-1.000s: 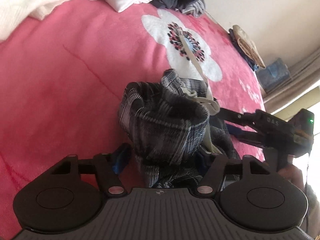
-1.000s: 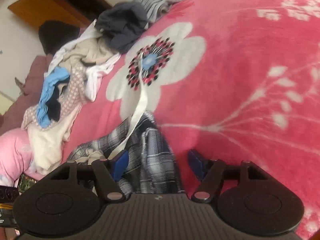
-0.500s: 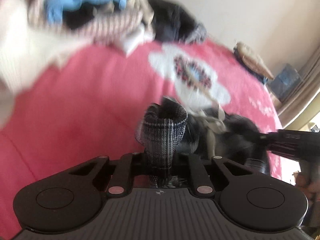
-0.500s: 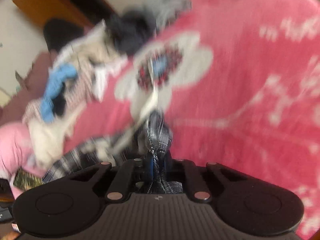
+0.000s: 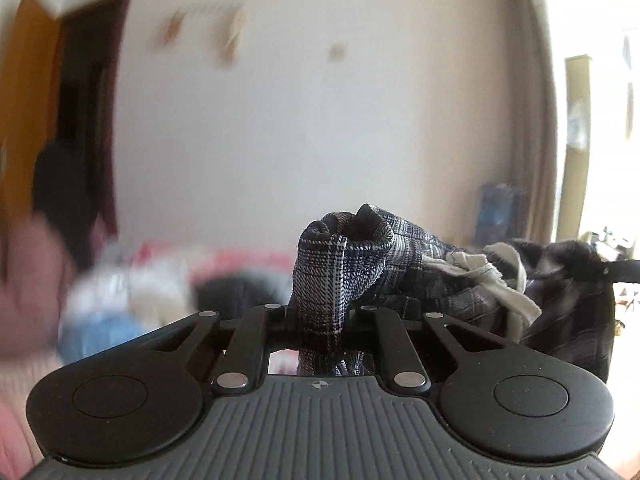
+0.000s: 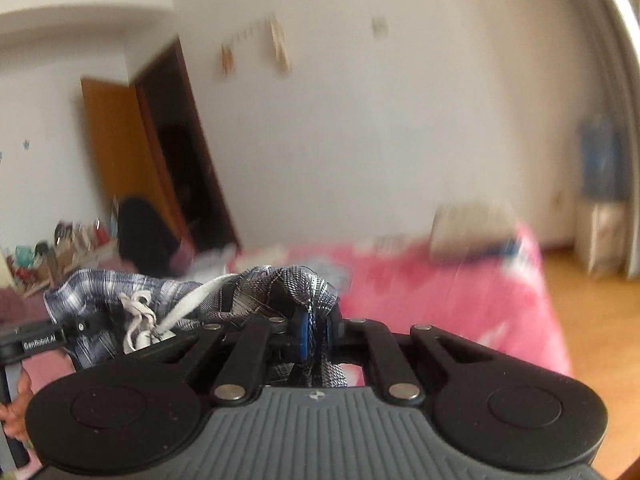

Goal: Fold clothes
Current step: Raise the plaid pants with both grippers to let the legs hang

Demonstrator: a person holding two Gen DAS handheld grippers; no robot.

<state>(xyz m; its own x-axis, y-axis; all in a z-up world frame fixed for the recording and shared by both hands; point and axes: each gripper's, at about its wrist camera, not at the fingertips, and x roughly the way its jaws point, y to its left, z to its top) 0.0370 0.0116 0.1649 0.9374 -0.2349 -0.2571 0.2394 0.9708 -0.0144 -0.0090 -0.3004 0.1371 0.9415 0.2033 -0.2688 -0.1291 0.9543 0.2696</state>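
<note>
Both my tools are clamped on the plaid garment (image 5: 360, 264): left tool (image 5: 320, 320) and right tool (image 6: 316, 332) each pinch a bunched edge, so it hangs stretched between them above the pink bed (image 6: 460, 292).

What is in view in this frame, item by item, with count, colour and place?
plaid garment: one, dark blue and grey check, stretched in the air between both grippers
drawstring: one, white, dangling from the garment's bunched waist
bedspread: one, pink with pale flowers, below and behind the garment
clothes pile: one blurred heap, white, blue and pink, far side of the bed
door: one, orange-brown, standing open at the left wall
wall: white, small blurred items pinned high up
floor: wood, right of the bed
left gripper: black, jaws shut on the garment
right gripper: black with blue pads, jaws shut on the garment
hand: one, gripping the left gripper's handle
</note>
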